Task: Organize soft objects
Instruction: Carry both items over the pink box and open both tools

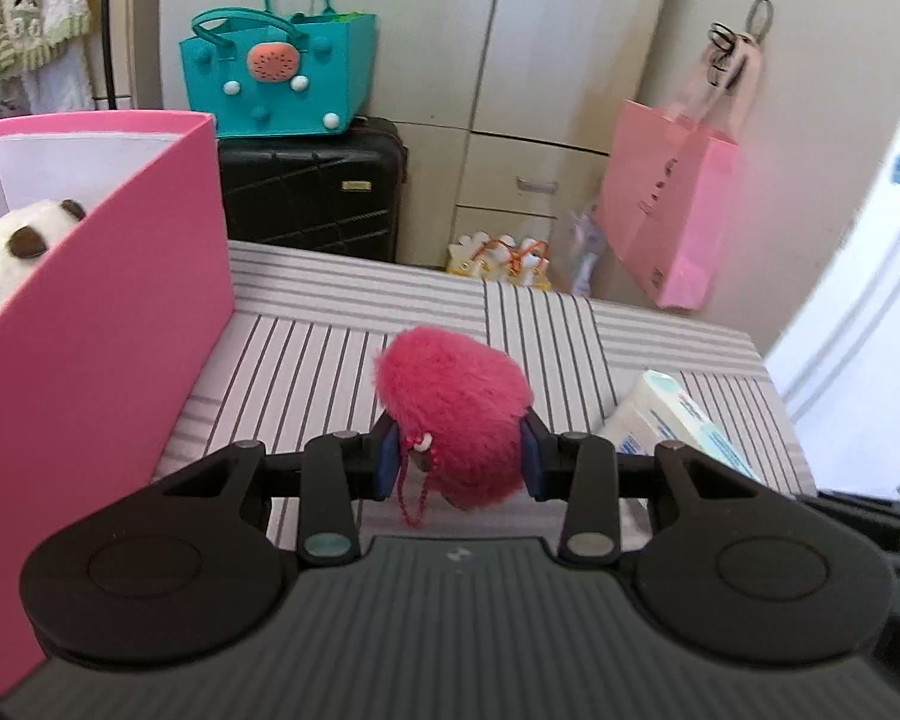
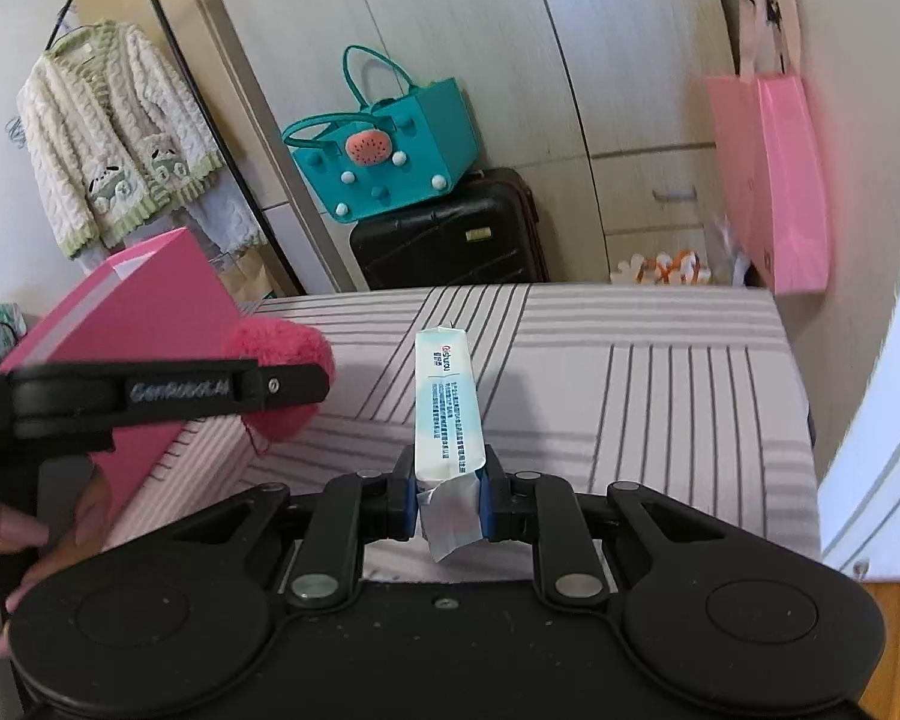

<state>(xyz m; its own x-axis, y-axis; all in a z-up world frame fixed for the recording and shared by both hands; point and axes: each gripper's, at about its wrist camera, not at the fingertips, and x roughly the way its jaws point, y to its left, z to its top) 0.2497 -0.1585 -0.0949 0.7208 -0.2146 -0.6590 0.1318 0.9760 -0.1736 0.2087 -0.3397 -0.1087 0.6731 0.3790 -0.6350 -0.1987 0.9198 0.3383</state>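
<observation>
My left gripper (image 1: pixel 459 459) is shut on a fluffy pink pompom toy (image 1: pixel 453 405) and holds it above the striped bed, just right of the pink box (image 1: pixel 108 324). A white panda plush (image 1: pixel 12 252) lies inside that box. My right gripper (image 2: pixel 448 495) is shut on a white and blue tissue pack (image 2: pixel 447 414), held upright over the bed. In the right wrist view the left gripper (image 2: pixel 306 384) with the pompom (image 2: pixel 285 354) is at left, next to the pink box (image 2: pixel 126 336). The tissue pack also shows in the left wrist view (image 1: pixel 672 420).
The striped bed cover (image 1: pixel 342 324) spreads ahead. Beyond its far edge stand a black suitcase (image 1: pixel 312 192) with a teal felt bag (image 1: pixel 276 72) on top, a wardrobe, and a pink paper bag (image 1: pixel 666 204) hanging on the wall. A knitted cardigan (image 2: pixel 114 138) hangs at left.
</observation>
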